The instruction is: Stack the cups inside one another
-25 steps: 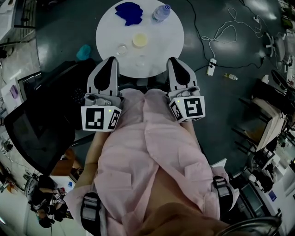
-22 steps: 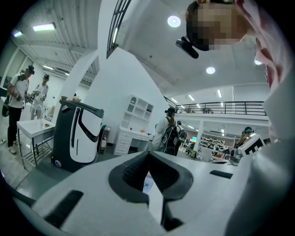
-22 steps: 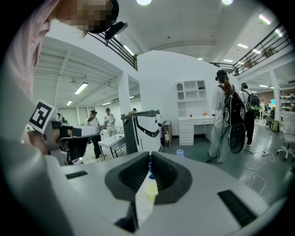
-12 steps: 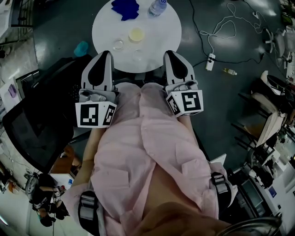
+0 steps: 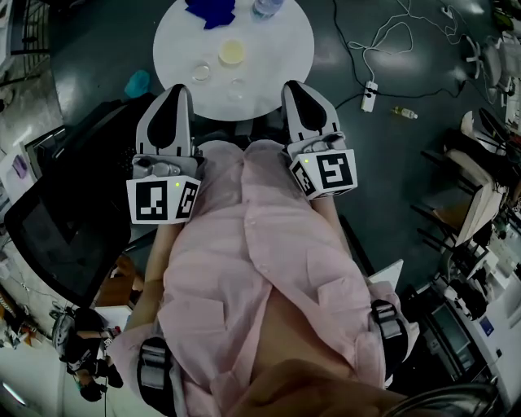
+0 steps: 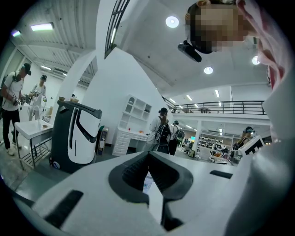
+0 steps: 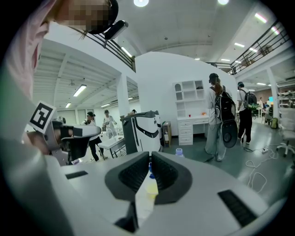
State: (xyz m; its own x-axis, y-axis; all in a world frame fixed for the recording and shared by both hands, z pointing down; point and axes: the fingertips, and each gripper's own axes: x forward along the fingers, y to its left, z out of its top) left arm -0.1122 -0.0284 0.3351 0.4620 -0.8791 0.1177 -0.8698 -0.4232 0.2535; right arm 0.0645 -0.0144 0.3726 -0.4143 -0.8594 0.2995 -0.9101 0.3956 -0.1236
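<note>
On the round white table [image 5: 281, 57] stand three separate cups: a yellow one [image 5: 232, 52], a clear one [image 5: 201, 72] to its left and a faint clear one [image 5: 236, 88] nearer me. My left gripper [image 5: 174, 91] and right gripper [image 5: 293, 86] are held side by side at the table's near edge, short of the cups. Both are shut with nothing between the jaws. In the left gripper view the left gripper [image 6: 148, 154] points across the hall. In the right gripper view a sliver of the yellow cup [image 7: 151, 188] shows through the slit of the right gripper [image 7: 150, 159].
A blue cloth [image 5: 210, 10] and a water bottle [image 5: 264, 6] lie at the table's far side. A black chair [image 5: 65, 236] stands at my left. On the floor are a teal object [image 5: 137, 82] and a power strip [image 5: 369, 96] with cable. People [image 7: 220, 120] and a white machine [image 6: 76, 136] stand around.
The head view has shifted, so the table and both grippers sit higher and further left in the picture. The grippers keep their places against my body; both stay shut.
</note>
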